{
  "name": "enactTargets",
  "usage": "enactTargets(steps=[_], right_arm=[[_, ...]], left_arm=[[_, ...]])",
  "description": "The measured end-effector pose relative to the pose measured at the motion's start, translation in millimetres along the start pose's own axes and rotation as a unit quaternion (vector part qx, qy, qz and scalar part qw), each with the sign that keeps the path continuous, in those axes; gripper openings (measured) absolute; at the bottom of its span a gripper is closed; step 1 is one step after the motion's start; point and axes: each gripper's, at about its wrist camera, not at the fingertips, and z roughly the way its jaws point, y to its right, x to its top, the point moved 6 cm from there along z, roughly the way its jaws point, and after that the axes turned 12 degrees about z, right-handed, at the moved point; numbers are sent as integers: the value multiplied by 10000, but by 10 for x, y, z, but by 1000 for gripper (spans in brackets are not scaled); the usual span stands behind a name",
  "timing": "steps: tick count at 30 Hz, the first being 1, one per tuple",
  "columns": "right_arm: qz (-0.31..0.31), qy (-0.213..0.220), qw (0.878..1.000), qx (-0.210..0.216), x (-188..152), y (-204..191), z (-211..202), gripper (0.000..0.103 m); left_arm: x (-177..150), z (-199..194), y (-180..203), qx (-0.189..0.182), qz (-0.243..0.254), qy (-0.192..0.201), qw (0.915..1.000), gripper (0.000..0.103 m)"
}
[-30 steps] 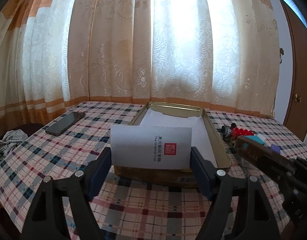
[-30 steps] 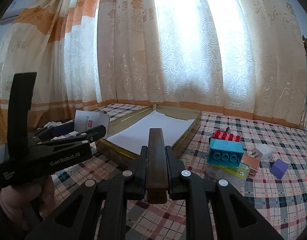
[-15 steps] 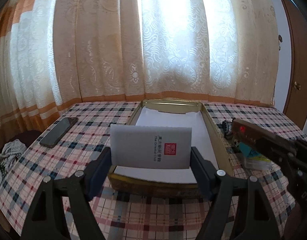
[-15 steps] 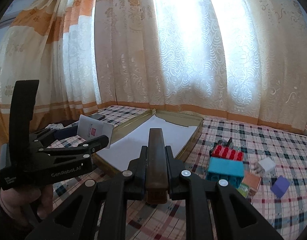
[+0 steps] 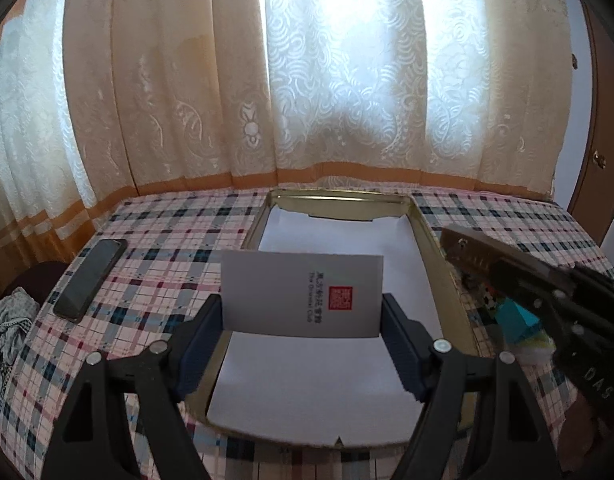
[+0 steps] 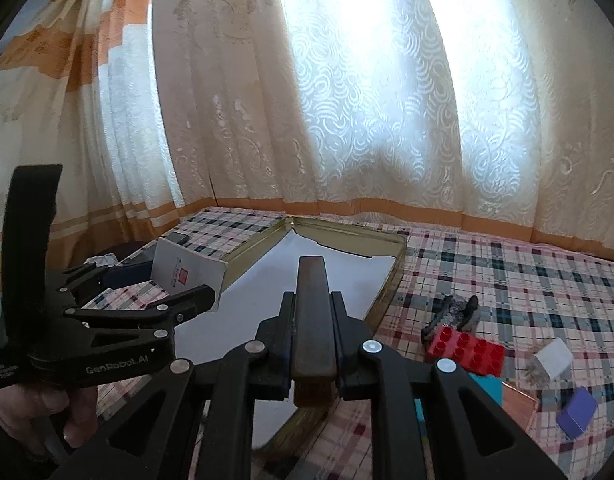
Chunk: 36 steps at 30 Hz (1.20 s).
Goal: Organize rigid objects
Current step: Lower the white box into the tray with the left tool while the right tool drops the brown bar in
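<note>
Covering table, plaid cloth (image 5: 159, 256), lace curtains (image 5: 347, 80) behind, left gripper (image 5: 303, 320) clamping white box (image 5: 301, 294), right gripper (image 6: 313, 340) clamping brown bar (image 6: 312, 308).

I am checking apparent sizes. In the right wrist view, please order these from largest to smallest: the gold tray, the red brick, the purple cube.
1. gold tray, clearly largest.
2. red brick.
3. purple cube, though it lies nearer the camera, so the true gap is unsure.

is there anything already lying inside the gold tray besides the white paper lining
No: the gold tray shows only its white paper lining; the white box is clamped in the left gripper above it.
</note>
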Motion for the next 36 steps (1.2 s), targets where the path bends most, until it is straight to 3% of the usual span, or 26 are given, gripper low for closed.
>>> enactTargets(steps=[6, 19, 22, 24, 26, 29, 34, 36], right_arm=[[68, -238, 9996, -100, 69, 52, 394, 17], [212, -605, 9979, -40, 79, 67, 915, 18], [252, -589, 9979, -79, 79, 102, 905, 37], [373, -525, 9979, -64, 98, 151, 855, 62], [513, -521, 9973, 65, 106, 183, 789, 73], [544, -474, 9974, 53, 92, 230, 619, 74], [386, -189, 9990, -107, -11, 369, 168, 75], [348, 44, 9992, -197, -50, 467, -54, 76]], left_arm=[[81, 283, -50, -126, -35, -341, 9993, 77], [169, 620, -107, 147, 97, -699, 9974, 79], [192, 624, -125, 292, 144, -690, 9971, 79], [201, 629, -153, 296, 84, -692, 9971, 79], [191, 628, -163, 161, -20, -717, 9973, 85], [161, 566, -139, 274, 8, -671, 9974, 98], [113, 341, -101, 452, -139, -279, 9985, 100], [127, 270, -91, 347, -279, -93, 9990, 100]])
